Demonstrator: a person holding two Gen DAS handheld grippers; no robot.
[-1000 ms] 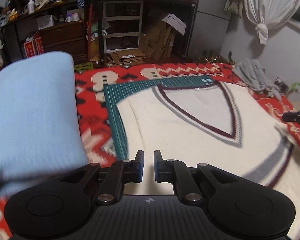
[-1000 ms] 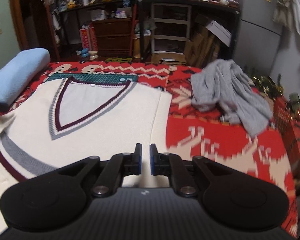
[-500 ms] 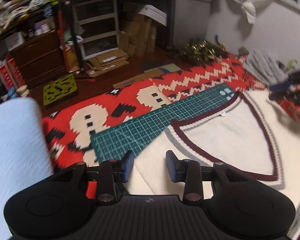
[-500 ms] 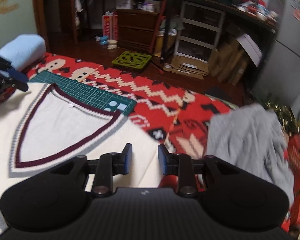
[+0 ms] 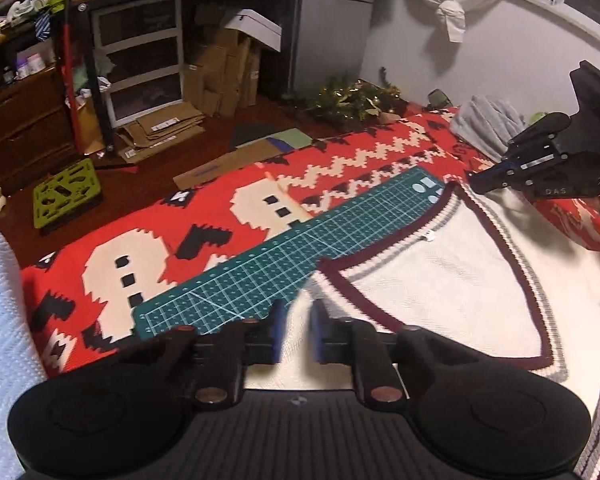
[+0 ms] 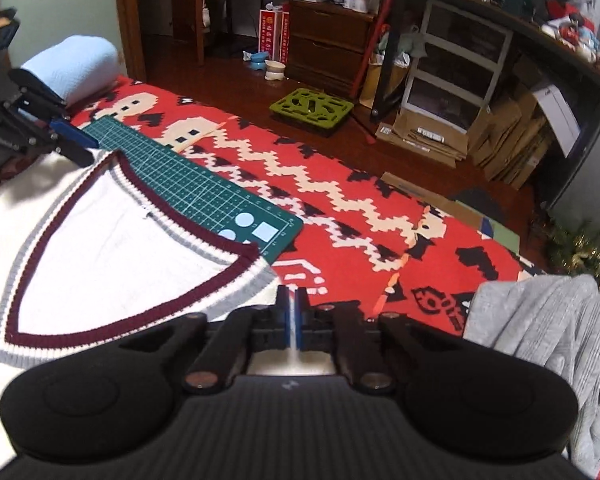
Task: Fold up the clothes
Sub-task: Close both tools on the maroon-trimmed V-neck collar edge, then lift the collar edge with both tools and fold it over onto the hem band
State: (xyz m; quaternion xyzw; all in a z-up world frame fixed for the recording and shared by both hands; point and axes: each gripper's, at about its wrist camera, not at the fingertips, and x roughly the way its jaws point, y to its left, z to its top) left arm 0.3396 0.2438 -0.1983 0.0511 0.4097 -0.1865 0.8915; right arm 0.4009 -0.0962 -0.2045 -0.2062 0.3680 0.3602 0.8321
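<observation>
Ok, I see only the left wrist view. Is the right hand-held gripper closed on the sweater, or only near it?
Observer: It is closed. The right hand-held gripper is shut, with a thin edge of the white sweater between its pads.
Operator: Which part of the sweater is that?
Observer: The shoulder edge, just beside the end of the maroon collar. It is off the green cutting mat and over the red blanket.
Operator: Is anything close on its far side?
Observer: Yes. The grey garment lies crumpled on the blanket right beside the gripper's body. It is apart from the sweater.
</observation>
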